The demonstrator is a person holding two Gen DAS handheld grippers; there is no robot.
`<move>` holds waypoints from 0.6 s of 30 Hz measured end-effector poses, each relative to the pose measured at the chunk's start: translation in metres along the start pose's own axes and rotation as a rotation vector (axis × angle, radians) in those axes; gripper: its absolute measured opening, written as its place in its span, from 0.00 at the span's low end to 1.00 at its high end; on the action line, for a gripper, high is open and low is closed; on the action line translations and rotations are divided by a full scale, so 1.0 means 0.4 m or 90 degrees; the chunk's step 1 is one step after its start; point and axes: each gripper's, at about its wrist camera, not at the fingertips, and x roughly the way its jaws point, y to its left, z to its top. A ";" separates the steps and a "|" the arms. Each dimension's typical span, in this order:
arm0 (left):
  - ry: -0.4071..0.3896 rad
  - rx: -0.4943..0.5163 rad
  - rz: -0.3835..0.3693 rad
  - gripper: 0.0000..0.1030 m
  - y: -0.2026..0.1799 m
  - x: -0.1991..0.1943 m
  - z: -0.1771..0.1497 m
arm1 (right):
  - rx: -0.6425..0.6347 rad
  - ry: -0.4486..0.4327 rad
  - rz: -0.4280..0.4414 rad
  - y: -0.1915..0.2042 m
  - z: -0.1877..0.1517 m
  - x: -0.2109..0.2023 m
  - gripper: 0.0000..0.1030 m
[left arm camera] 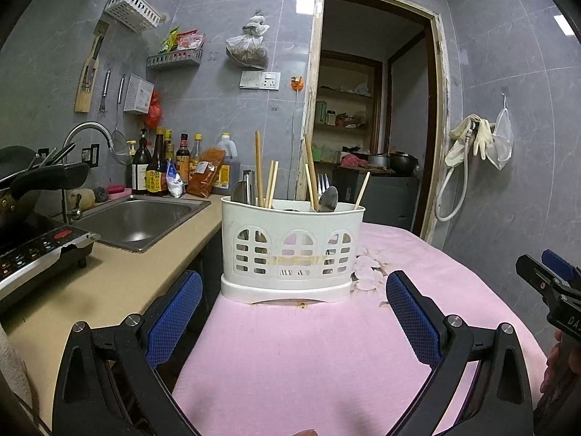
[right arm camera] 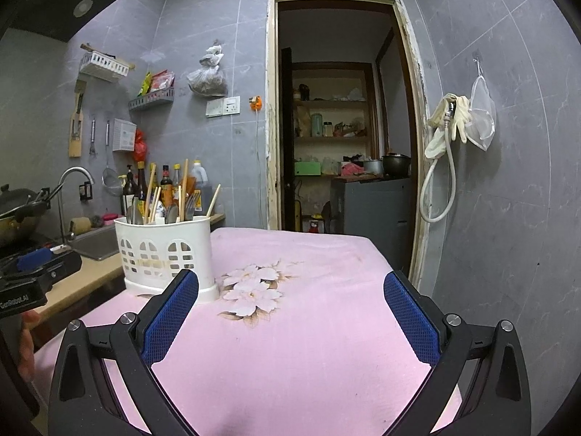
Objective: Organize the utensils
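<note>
A white plastic utensil caddy [left arm camera: 290, 254] stands on the pink cloth, with wooden chopsticks [left arm camera: 258, 167], a spoon [left arm camera: 328, 199] and a fork [left arm camera: 322, 181] sticking up out of it. My left gripper [left arm camera: 294, 287] is open just short of the caddy, its blue pads apart and nothing between them. In the right wrist view the caddy [right arm camera: 165, 250] stands at the left, beside the left pad. My right gripper [right arm camera: 290, 283] is open over the cloth's flower print [right arm camera: 252, 290] and holds nothing.
The pink-covered table [left arm camera: 308, 356] meets a beige counter [left arm camera: 120, 276] on the left, with a steel sink [left arm camera: 139, 218], an induction cooker [left arm camera: 40, 254] and sauce bottles [left arm camera: 156, 167]. A doorway [right arm camera: 341, 127] opens behind. A hose and gloves [right arm camera: 446, 134] hang on the right wall.
</note>
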 end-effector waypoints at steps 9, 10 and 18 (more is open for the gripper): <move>0.002 0.000 0.001 0.97 0.002 0.003 -0.003 | 0.001 0.001 -0.001 0.001 -0.001 0.001 1.00; 0.002 0.001 0.002 0.97 0.002 0.003 -0.003 | 0.001 0.002 -0.001 0.001 -0.001 0.001 1.00; 0.005 0.003 0.004 0.97 0.002 0.013 -0.006 | 0.002 0.003 -0.001 0.000 -0.003 0.005 1.00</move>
